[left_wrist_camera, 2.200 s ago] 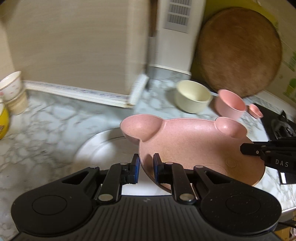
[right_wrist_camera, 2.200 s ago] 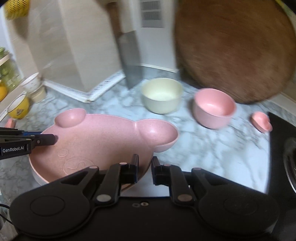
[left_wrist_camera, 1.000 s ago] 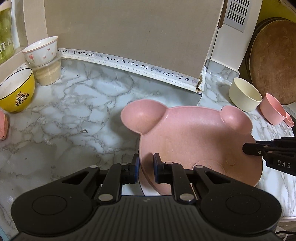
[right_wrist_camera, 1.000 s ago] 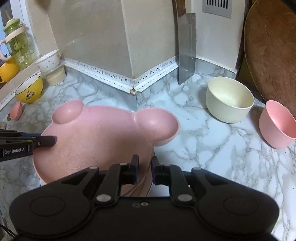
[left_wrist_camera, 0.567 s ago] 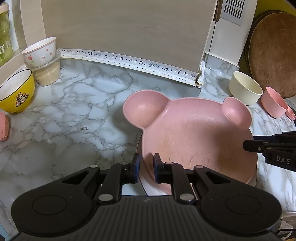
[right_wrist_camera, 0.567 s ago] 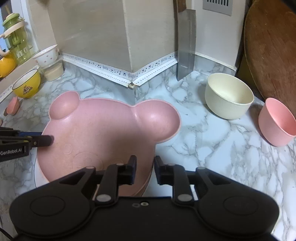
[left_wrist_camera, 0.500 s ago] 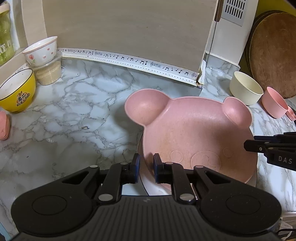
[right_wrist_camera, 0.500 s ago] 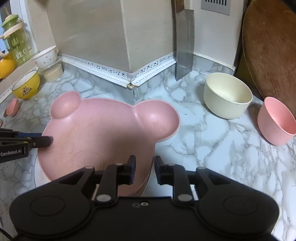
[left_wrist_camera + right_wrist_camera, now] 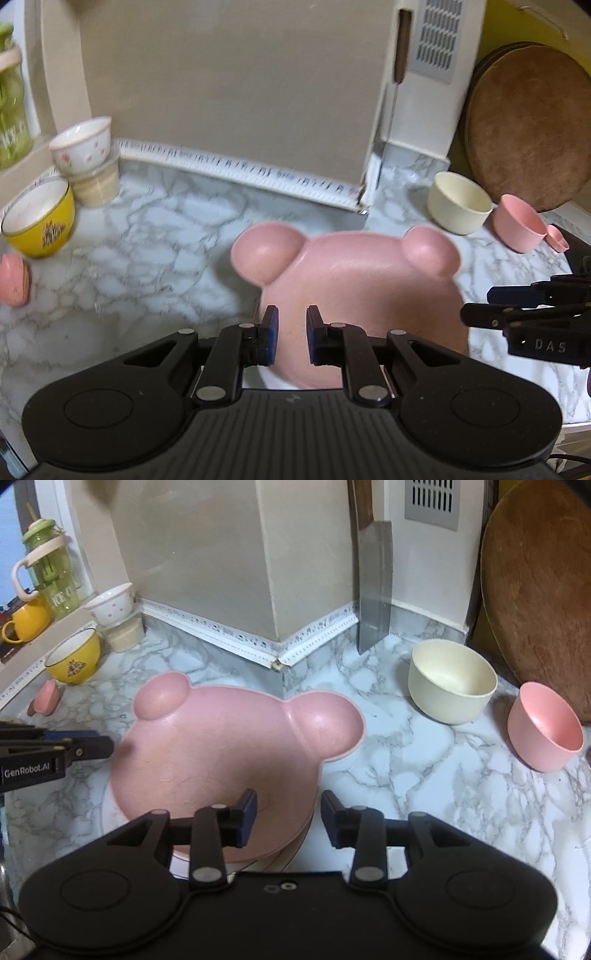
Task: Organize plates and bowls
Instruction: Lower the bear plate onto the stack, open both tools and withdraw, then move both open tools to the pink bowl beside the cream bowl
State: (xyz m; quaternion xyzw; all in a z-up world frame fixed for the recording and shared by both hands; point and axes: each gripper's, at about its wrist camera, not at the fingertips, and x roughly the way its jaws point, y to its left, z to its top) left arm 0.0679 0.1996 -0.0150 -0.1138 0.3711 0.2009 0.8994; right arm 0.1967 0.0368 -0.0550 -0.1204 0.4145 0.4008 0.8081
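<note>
The marble counter (image 9: 461, 782) runs back to a beige wall corner with a music-note trim strip (image 9: 229, 637) along its foot. Against the wall to the right of the bear plate leans a round wooden board (image 9: 543, 590), and a cleaver (image 9: 375, 587) hangs at the wall behind the plate.

The pink bear-shaped plate (image 9: 221, 746) lies flat at the middle of the counter, stacked on a white plate (image 9: 107, 808) whose rim shows under its near edge. Its two ear hollows point toward the wall.

The right gripper (image 9: 285, 814) stands at the plate's near right edge with its fingers spread wide; the left finger hangs over the plate's inside, the right finger is outside the rim, neither pressing it. The left gripper (image 9: 291, 334) sits at the plate's opposite near edge, fingers parted by a narrow gap with the rim between them; whether the pads touch it I cannot tell.

Right of the plate stand a cream bowl (image 9: 452, 681) and, further right, a tilted pink bowl (image 9: 545, 727), with bare marble between them and the plate. Left of it, near the wall, are a yellow bowl (image 9: 74, 661), a white patterned bowl (image 9: 109, 603) stacked on a beige cup, and a small pink item (image 9: 46, 698).
</note>
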